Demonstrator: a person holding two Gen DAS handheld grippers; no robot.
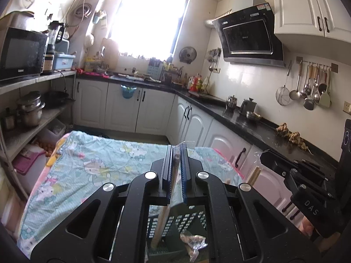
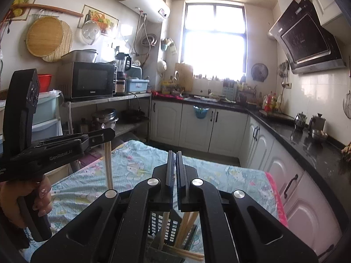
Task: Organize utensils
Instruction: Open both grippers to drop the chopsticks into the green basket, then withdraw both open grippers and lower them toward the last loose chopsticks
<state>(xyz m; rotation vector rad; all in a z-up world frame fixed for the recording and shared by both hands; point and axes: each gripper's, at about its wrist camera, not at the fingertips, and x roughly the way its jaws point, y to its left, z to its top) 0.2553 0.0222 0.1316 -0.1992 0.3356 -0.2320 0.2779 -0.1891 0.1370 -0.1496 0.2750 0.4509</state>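
The blue-padded fingers [image 1: 169, 175] of the left gripper [image 1: 178, 151] are pinching a pair of pale wooden chopsticks [image 1: 165, 210] along with a scrap of clear plastic wrapper [image 1: 183, 147] that sticks out at the fingertips. The chopsticks are light tan, straight and slim; their long axis runs nearly upright, hanging down from the pads toward the dark perforated plastic utensil basket [image 1: 175, 221] below. A crumpled clear wrapper [image 1: 194, 244] lies in that basket. In the right wrist view the same pair shows as two pale sticks [image 2: 108, 164] dangling almost vertically from the left gripper's tip [image 2: 107, 134], above the turquoise cartoon-print cloth [image 2: 219, 175] covering the table. The fingers of the right gripper [image 2: 176, 153] are pressed together with only a hairline gap, and nothing can be seen between them. Beneath them more pale chopsticks [image 2: 186, 225] stand slanted in the basket [image 2: 171, 225], and one pair [image 2: 190, 254] lies across its front edge.
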